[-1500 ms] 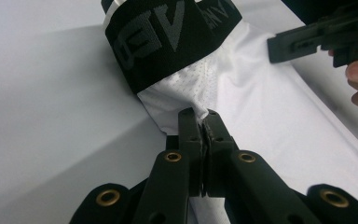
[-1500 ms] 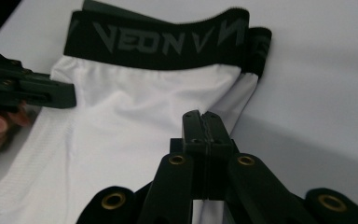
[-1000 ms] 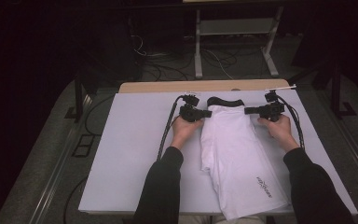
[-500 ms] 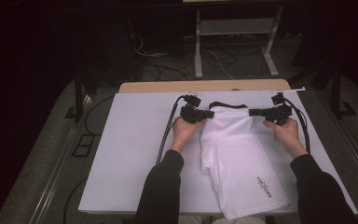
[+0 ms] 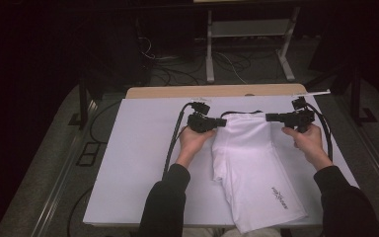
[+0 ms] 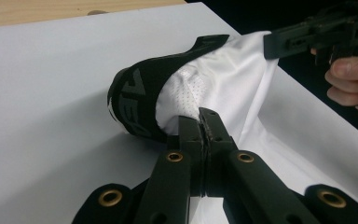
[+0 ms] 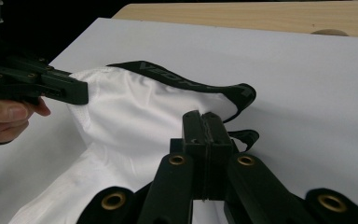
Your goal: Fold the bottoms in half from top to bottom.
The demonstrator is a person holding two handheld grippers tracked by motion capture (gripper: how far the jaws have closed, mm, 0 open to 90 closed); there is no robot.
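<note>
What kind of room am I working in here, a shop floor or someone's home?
Probably a lab or recording workspace, not a home: a white-covered table under a fixed camera, loose cables across the dark floor, and a metal stand behind. White shorts lie on the table.

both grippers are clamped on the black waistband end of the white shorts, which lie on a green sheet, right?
Not quite: the sheet is white, not green, as the high view shows. The left gripper and right gripper are indeed shut on the waistband end of the white shorts.

white shorts (image 5: 256, 168), black waistband, top edge lifted
</note>
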